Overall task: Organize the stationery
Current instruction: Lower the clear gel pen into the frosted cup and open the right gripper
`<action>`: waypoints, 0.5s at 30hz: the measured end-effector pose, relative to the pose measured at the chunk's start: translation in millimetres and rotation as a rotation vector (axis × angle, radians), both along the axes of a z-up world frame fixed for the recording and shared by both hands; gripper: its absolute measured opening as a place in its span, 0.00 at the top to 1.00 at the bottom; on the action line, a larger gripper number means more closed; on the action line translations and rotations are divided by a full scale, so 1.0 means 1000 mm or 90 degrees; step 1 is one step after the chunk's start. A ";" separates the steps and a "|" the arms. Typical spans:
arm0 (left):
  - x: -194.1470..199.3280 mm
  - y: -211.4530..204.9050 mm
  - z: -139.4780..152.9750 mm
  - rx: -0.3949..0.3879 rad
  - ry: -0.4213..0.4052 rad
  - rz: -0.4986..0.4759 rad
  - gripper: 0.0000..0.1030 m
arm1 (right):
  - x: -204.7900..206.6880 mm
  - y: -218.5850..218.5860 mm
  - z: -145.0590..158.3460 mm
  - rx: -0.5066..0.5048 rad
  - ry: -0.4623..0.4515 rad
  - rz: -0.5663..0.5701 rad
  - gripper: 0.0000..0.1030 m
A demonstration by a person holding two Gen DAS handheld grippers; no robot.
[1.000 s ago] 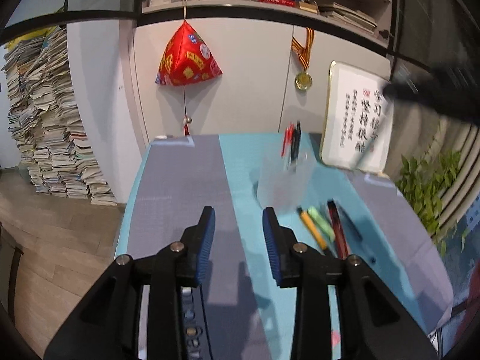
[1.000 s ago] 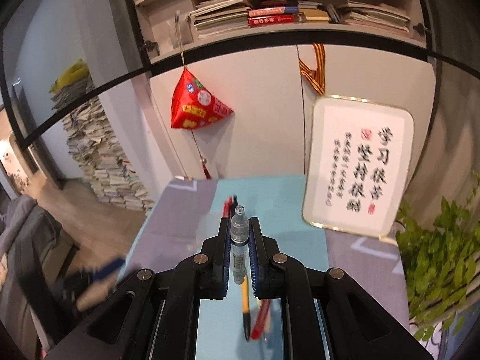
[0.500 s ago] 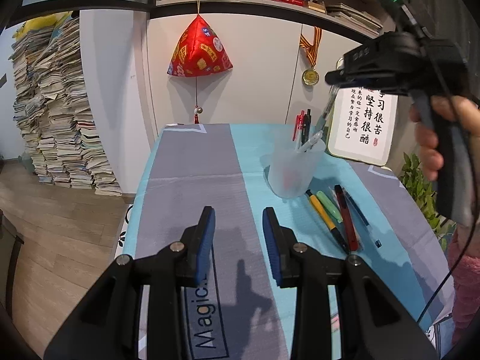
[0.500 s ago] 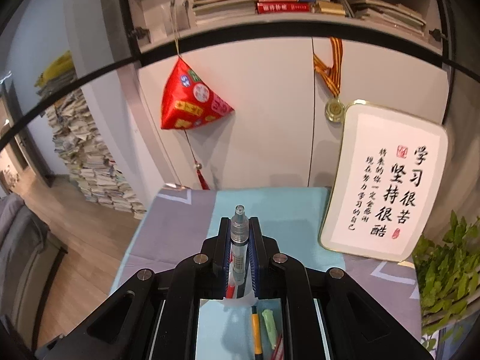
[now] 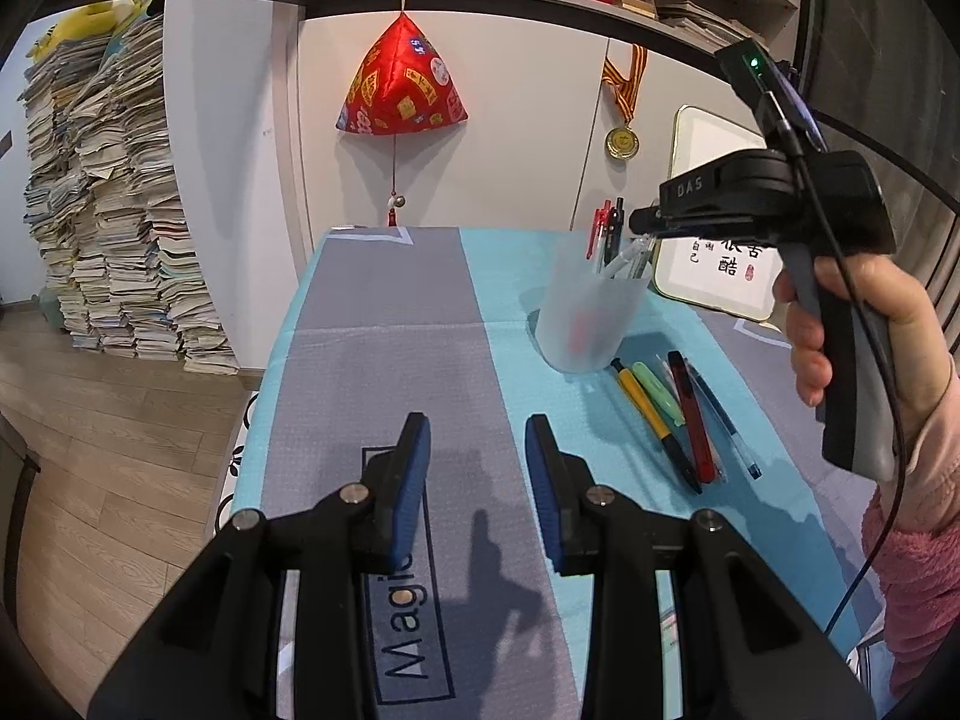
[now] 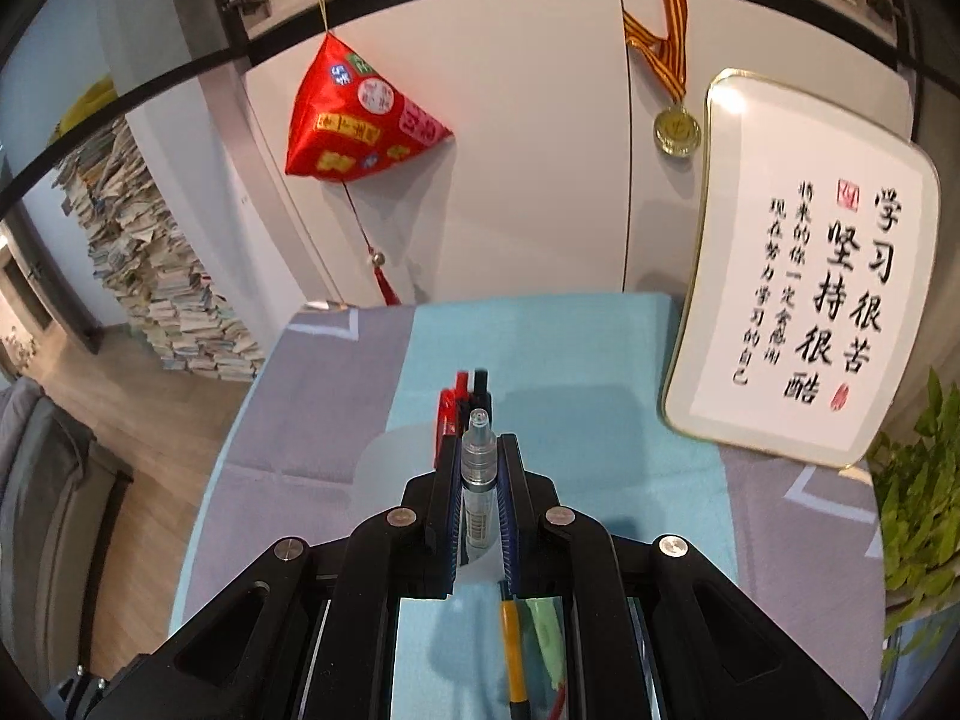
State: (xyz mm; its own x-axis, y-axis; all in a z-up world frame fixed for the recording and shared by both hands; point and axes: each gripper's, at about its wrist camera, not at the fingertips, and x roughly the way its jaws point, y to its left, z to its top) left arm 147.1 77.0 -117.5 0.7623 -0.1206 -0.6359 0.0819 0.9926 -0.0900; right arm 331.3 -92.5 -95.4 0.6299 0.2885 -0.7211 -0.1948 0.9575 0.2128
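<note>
Clear plastic makes up the pen (image 6: 478, 480) that the right gripper (image 6: 478, 498) is squeezing between its blue pads; it has a see-through cap and a small barcode label. From the right wrist view the pen stands straight up between the pads, with red and black pens (image 6: 465, 399) poking up just behind it. Under the gripper lie a yellow pen (image 6: 513, 648) and a green marker (image 6: 546, 639) on the blue cloth (image 6: 576, 360).

Only the left wrist view shows the whole story. There the right gripper (image 5: 645, 225) is held over the cup (image 5: 591, 315), and the clear pen (image 5: 624, 255) leans down into it, beside the red and black pens (image 5: 609, 228). The cup is milky and see-through, and it stands on the blue cloth near the framed sign (image 5: 717, 258). Just beside the cup lie the yellow pen (image 5: 651, 411), the green marker (image 5: 657, 393), a red pen (image 5: 693, 414) and a blue pen (image 5: 723, 426), all side by side.

The left gripper (image 5: 478, 441) hangs over the grey stripe (image 5: 390, 360) with its pads wide apart and nothing between them.
</note>
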 end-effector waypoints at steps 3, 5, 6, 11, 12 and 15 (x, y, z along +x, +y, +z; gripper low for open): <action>-0.001 -0.003 -0.001 0.003 0.002 -0.003 0.70 | -0.001 -0.001 -0.004 0.004 0.008 0.001 0.88; -0.002 -0.005 -0.001 0.006 0.002 -0.005 0.70 | -0.001 -0.002 -0.005 0.006 0.011 0.001 0.88; -0.002 -0.006 -0.001 0.007 0.002 -0.006 0.70 | -0.001 -0.002 -0.006 0.008 0.012 0.002 0.88; 0.000 -0.008 0.000 0.007 0.005 -0.004 0.70 | -0.003 0.000 -0.008 0.014 0.016 0.013 0.88; -0.001 -0.009 -0.001 0.010 0.005 -0.005 0.69 | -0.003 -0.001 -0.009 0.020 0.020 0.019 0.88; -0.001 -0.012 -0.002 0.013 0.005 -0.006 0.63 | -0.008 -0.002 -0.010 0.021 0.027 0.024 0.88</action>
State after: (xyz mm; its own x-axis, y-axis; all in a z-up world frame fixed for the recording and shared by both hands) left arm 146.2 65.3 -119.5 0.7564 -0.1146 -0.6440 0.0901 0.9934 -0.0709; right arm 322.9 -95.0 -105.5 0.5874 0.3349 -0.7367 -0.2209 0.9421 0.2522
